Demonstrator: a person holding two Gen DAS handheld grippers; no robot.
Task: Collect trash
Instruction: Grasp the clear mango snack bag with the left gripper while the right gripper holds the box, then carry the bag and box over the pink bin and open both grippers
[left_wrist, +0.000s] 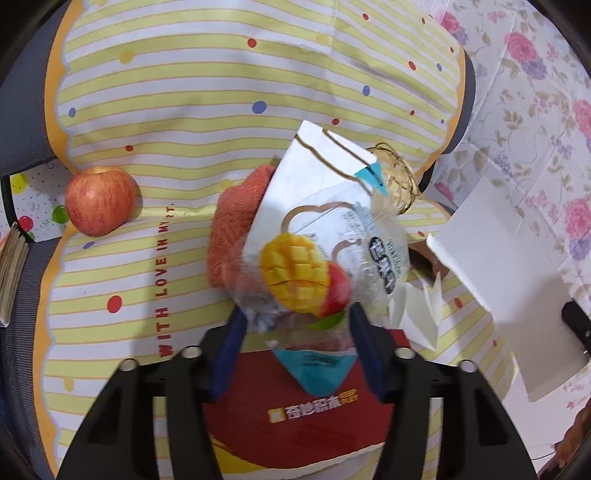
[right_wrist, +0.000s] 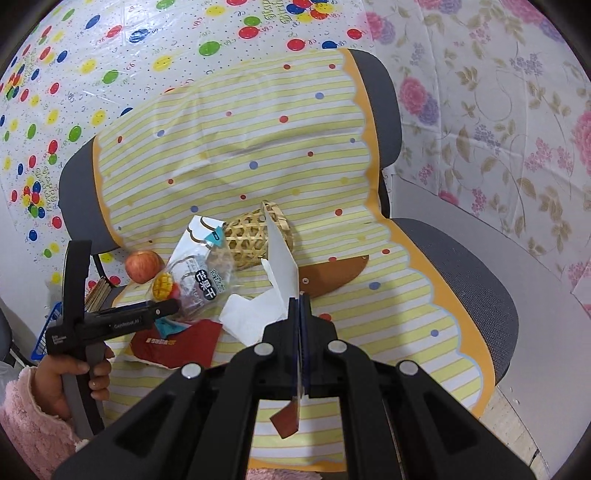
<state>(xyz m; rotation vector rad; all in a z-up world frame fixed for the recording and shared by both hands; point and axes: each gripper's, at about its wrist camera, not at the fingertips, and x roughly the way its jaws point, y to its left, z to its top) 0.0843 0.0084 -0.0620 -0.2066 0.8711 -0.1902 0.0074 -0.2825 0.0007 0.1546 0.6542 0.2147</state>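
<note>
A clear mango snack bag (left_wrist: 332, 229) lies tilted over an orange cloth (left_wrist: 236, 221) on a chair's striped cover. Its lower end sits between the blue fingers of my left gripper (left_wrist: 297, 332). Both pads touch the bag's crumpled sides, and its teal corner pokes out below them. In the right wrist view the bag (right_wrist: 199, 273) stands beside the left gripper (right_wrist: 166, 308). My right gripper (right_wrist: 300, 306) is shut on a stiff white card (right_wrist: 282, 258), held edge-on above the seat. That card (left_wrist: 491, 258) shows at the right of the left wrist view.
A red apple (left_wrist: 99, 201) sits left of the bag. A woven bamboo basket (right_wrist: 251, 240) lies on its side behind it. A red packet (left_wrist: 314, 413), crumpled white paper (right_wrist: 247, 317) and a brown flap (right_wrist: 332, 275) lie on the seat. A hand (right_wrist: 92, 373) in a pink sleeve holds the left gripper.
</note>
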